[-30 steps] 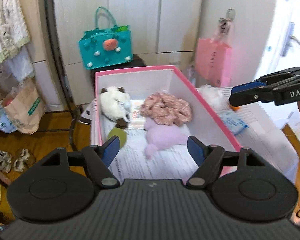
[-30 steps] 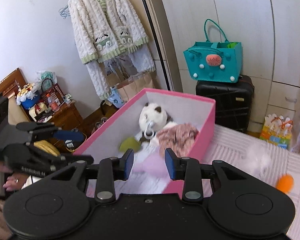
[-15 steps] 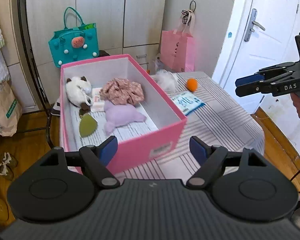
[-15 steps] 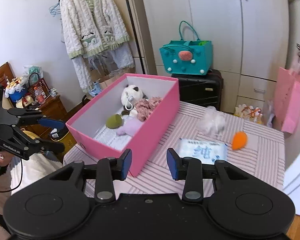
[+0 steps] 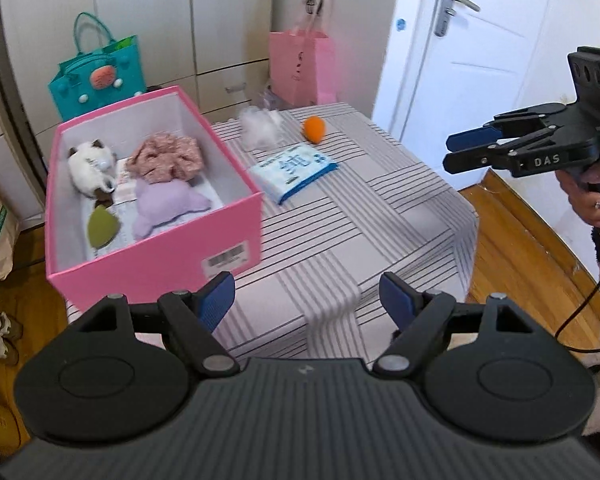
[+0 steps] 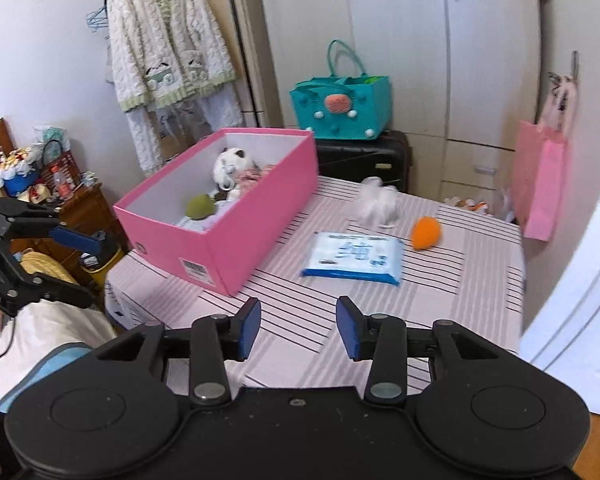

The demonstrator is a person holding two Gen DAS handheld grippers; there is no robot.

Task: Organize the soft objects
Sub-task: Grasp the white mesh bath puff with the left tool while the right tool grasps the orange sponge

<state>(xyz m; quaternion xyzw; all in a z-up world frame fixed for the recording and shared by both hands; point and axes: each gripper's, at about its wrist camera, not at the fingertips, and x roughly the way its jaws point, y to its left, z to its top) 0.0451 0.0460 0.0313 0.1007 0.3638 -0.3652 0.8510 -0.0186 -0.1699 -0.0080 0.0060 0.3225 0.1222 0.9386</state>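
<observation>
A pink box [image 5: 236,224] [image 6: 260,216] stands on the striped table [image 5: 340,216] [image 6: 440,292]. Inside lie a white plush cat [image 5: 90,162], a pink floral cloth [image 5: 166,156], a lilac plush [image 5: 164,204] and an olive-green sponge [image 5: 102,226]. On the table beyond the box rest a white fluffy tuft [image 5: 260,126] [image 6: 378,202], an orange sponge [image 5: 315,129] [image 6: 426,233] and a blue-white tissue pack [image 5: 294,168] [image 6: 354,258]. My left gripper [image 5: 306,302] hangs open and empty over the table's near end. My right gripper [image 6: 298,330] [image 5: 466,148] is empty, its jaws opening.
A teal bag [image 5: 98,76] [image 6: 342,106] sits on a black suitcase [image 6: 364,156] behind the table. A pink paper bag [image 5: 302,66] [image 6: 542,184] hangs by the wardrobe. A white door [image 5: 480,40] is at the right. A person's hand [image 5: 592,192] holds the right gripper.
Both grippers have pulled back from over the pink box toward the table's near end. The whole box and the table's loose items have come into view. The right jaws stand wider.
</observation>
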